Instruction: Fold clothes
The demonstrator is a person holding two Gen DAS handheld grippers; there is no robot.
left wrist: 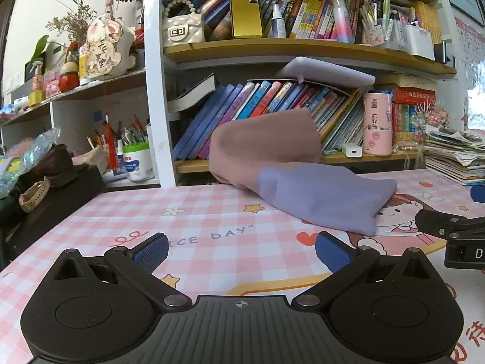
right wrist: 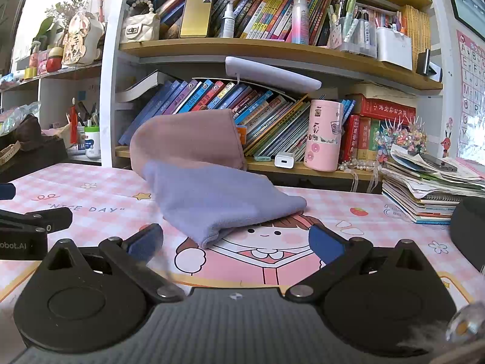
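Lying already folded, the lilac cloth is overlapping the brown cloth behind it; both grippers, left gripper and right gripper, are hovering spread wide, empty.

The table mat is pink-and-white check with cartoon prints. On it lies a lavender cloth beneath a dusty-pink cloth — both plain. The gripper pads are blue.

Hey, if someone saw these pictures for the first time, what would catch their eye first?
Probably the two cloths mid-desk: a purple cloth lying partly over a brown cloth that leans on the books. Next, the pink checked mat with its cartoon girl, and behind it the crammed bookshelf. Both grippers, left and right, are open and empty.
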